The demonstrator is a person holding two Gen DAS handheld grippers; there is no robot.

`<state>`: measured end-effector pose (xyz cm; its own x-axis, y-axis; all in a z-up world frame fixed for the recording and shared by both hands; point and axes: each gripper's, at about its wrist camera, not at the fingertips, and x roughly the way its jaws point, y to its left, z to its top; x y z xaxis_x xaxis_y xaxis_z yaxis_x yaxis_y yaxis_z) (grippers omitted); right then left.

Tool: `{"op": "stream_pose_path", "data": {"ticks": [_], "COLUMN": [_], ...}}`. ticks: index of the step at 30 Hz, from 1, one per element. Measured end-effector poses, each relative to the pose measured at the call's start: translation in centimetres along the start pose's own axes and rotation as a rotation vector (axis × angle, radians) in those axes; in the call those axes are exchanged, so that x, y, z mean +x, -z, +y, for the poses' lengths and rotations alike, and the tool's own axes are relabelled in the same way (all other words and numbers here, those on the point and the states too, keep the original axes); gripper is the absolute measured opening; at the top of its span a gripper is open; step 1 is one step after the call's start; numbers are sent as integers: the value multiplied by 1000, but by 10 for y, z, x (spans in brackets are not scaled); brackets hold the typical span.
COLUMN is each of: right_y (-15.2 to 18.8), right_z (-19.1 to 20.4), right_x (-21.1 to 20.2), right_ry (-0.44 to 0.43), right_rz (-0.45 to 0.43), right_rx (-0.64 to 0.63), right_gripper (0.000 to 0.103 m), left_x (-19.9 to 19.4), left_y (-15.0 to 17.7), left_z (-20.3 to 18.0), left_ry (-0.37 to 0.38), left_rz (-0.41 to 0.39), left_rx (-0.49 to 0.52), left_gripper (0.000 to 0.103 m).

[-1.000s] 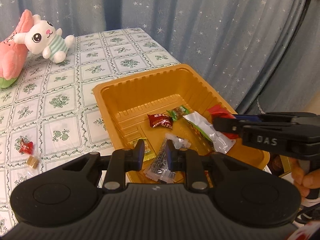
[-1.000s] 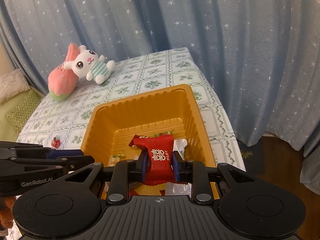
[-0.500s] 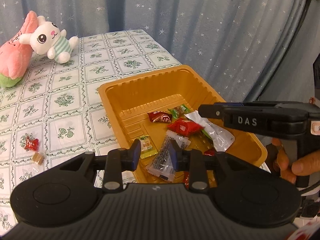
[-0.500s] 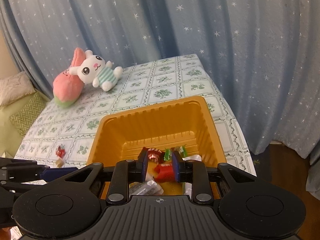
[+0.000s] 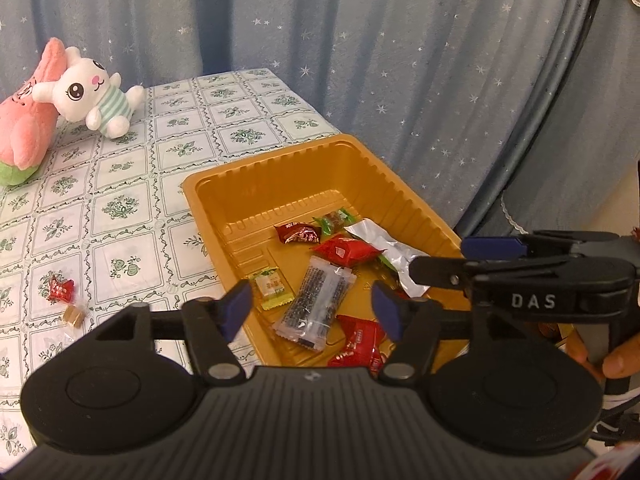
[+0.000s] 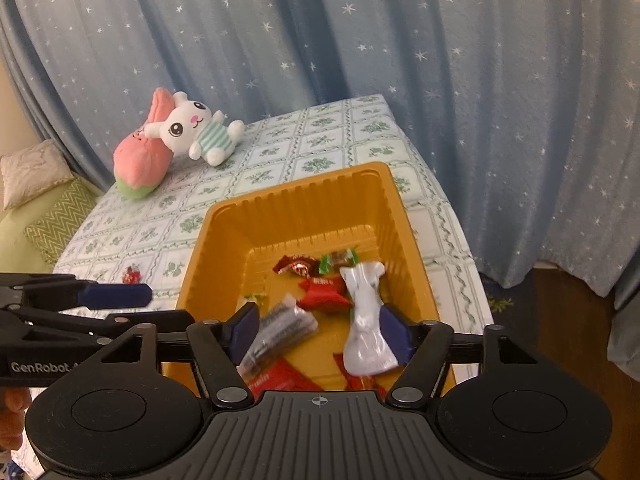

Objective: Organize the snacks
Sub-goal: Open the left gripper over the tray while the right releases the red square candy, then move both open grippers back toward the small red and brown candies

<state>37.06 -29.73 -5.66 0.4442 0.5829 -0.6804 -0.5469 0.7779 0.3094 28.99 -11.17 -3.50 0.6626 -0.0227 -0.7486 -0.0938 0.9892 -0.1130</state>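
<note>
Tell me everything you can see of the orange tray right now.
The orange tray is a deep rectangular tub of thin glossy plastic with ribbed walls and a stepped floor. It sits upright on the floral tablecloth near the table's curtain-side edge. Several wrapped snacks lie loose on its floor, mostly toward the near end. Neither gripper touches it.

Left claw (image 5: 312, 310) and right claw (image 6: 320, 328), both angled downward, jaws just spread wide, nothing gripped.
</note>
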Motion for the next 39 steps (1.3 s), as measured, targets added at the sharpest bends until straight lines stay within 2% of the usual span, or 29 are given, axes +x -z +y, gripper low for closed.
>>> {"op": "stream_pose_path", "data": {"ticks": [5,13,25,39], "right_y": [9,24,53,96], "right_z": [5,22,64,141], "right_x": [-14,-30,-39,-23], "right_ry": [6,14,47,16], "right_rz": [5,14,56,129], "right_rx": [5,-8,-15,10], "right_gripper": [74,76,77,77], "left_x": [-12,-37,-73,-113], "left_y": [8,25,63,106], "left_z": [-2,10,47,119], "left_ry": [-46,-69,-73,-85], "left_rz": [-20,-34,-21,36], "left_rx": [24,13,-31,-36], "left_gripper": [87,98,98,93]}}
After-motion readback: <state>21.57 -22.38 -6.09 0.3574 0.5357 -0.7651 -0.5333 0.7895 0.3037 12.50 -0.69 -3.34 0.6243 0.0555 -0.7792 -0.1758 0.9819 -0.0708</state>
